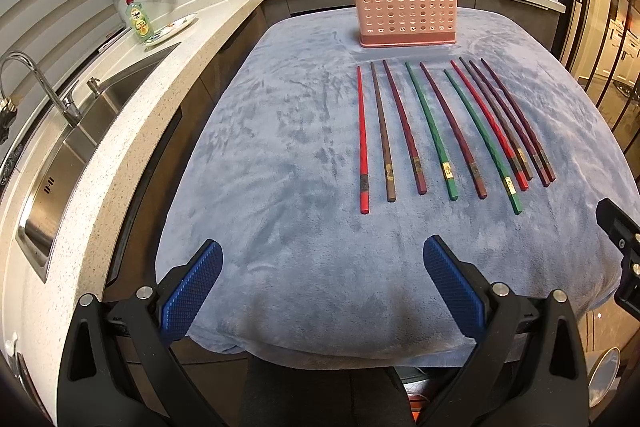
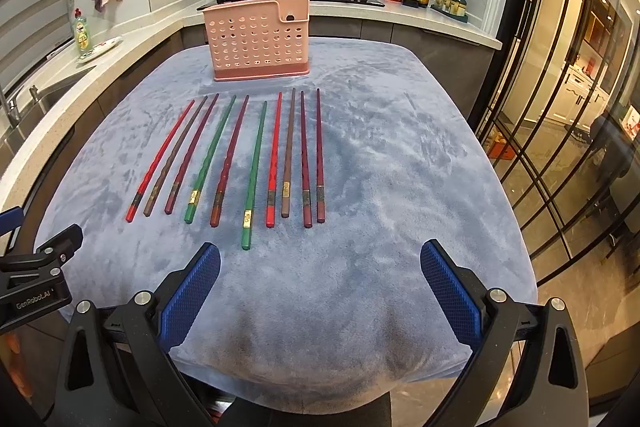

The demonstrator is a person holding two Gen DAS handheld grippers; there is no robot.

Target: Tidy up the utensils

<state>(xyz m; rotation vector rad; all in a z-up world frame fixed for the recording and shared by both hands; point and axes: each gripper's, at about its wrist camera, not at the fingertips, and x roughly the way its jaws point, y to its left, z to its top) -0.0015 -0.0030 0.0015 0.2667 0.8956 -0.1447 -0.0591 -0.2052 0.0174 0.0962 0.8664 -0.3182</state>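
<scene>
Ten chopsticks in a row on blue cloth, just before pink holder. Left gripper and right gripper both spread wide, empty, near cloth's front edge.

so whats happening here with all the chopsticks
A person holds a hand-held gripper in each hand over a table covered with a blue cloth. Ten chopsticks in red, green, brown and dark red lie side by side on the cloth, none picked up. A pink perforated holder stands upright behind them. The left hand-held gripper and right hand-held gripper are both open, hold nothing, and hover near the table's front edge. Sorting has not started.
</scene>
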